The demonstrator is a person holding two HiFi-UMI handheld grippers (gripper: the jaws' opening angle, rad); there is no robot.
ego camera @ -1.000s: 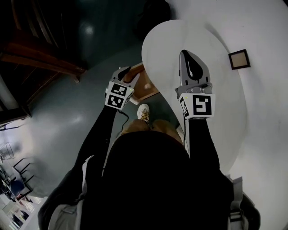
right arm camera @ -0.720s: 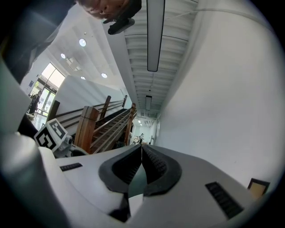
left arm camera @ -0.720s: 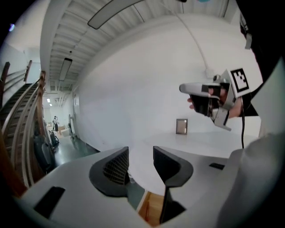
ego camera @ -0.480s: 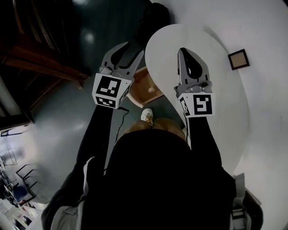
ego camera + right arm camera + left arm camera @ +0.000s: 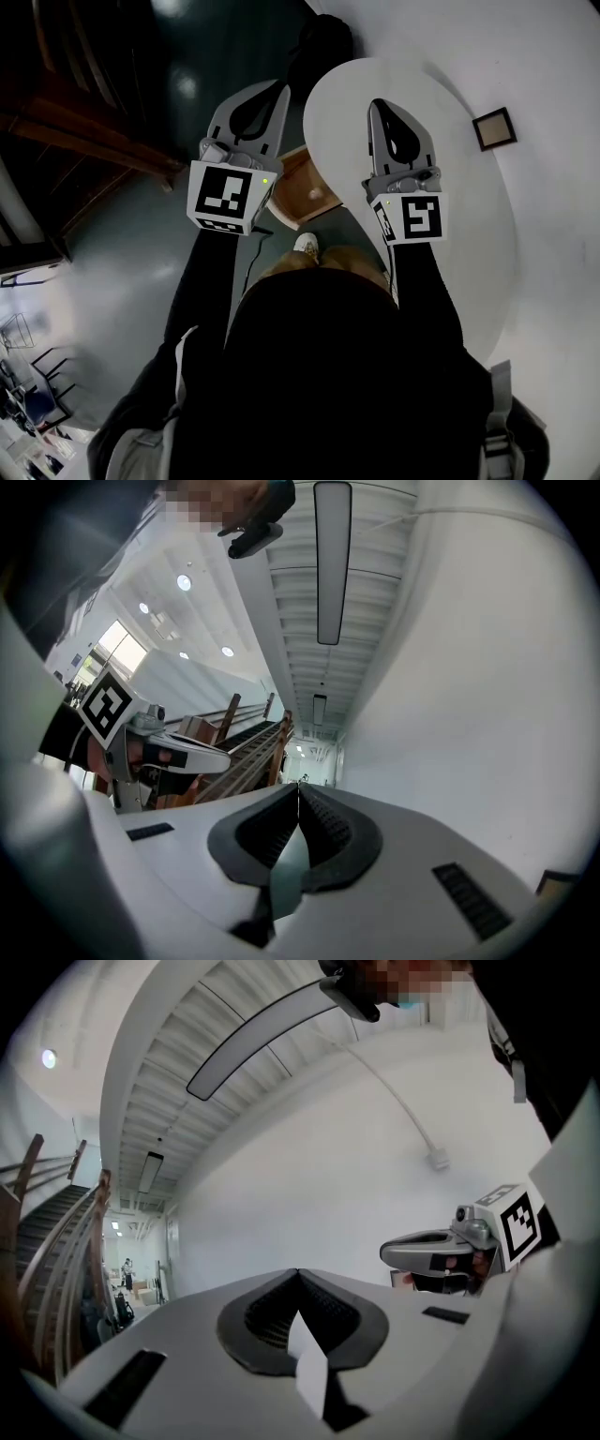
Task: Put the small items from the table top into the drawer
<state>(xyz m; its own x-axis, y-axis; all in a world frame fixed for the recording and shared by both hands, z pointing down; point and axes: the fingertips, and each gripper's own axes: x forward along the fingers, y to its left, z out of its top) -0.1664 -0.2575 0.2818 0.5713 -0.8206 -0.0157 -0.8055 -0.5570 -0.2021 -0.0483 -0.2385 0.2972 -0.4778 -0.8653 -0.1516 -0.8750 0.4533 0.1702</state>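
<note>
While the white round table [image 5: 469, 206] fills the right of the head view, its wooden drawer [image 5: 305, 187] stands pulled out under the left edge, probably left open to take items. Your left gripper [image 5: 278, 88], level beside the drawer, has just been closing its jaws fully on nothing; your right gripper [image 5: 377, 104], over the table top, is likewise pinched together and empty. A small dark-framed square [image 5: 494, 128] shows near the far edge; whether it lies on the top, I cannot tell.

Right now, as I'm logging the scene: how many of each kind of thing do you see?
Grippers: 2 (left gripper, jaws just closed, empty; right gripper, shut)
Table: 1
Drawer: 1
Square frame: 1
Total: 5
</note>
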